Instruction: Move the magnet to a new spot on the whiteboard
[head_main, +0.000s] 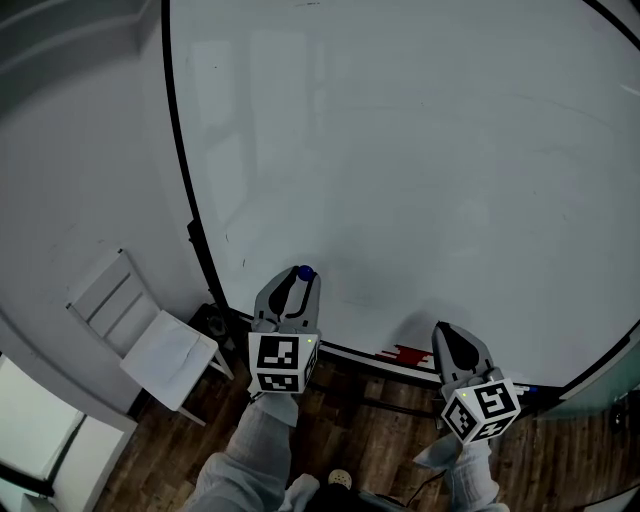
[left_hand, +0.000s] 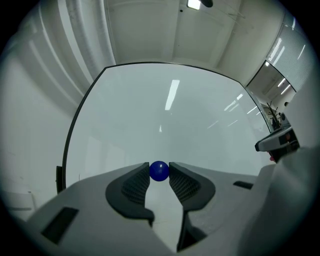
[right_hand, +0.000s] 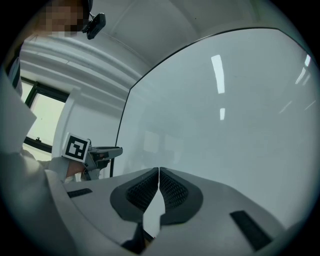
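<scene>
A small round blue magnet (left_hand: 159, 171) sits pinched between the tips of my left gripper (left_hand: 159, 173), which is shut on it. In the head view the blue magnet (head_main: 305, 272) shows at the tip of the left gripper (head_main: 298, 278), close in front of the lower part of the whiteboard (head_main: 420, 150); whether it touches the board I cannot tell. My right gripper (right_hand: 158, 172) is shut with nothing between its pads. It hangs low at the right, near the board's bottom edge, as the right gripper (head_main: 452, 340) in the head view.
The whiteboard (left_hand: 165, 120) has a thin black frame. A red mark (head_main: 402, 354) lies on its bottom rail. A white chair (head_main: 145, 330) stands at the left by the wall, over the wooden floor (head_main: 390, 440).
</scene>
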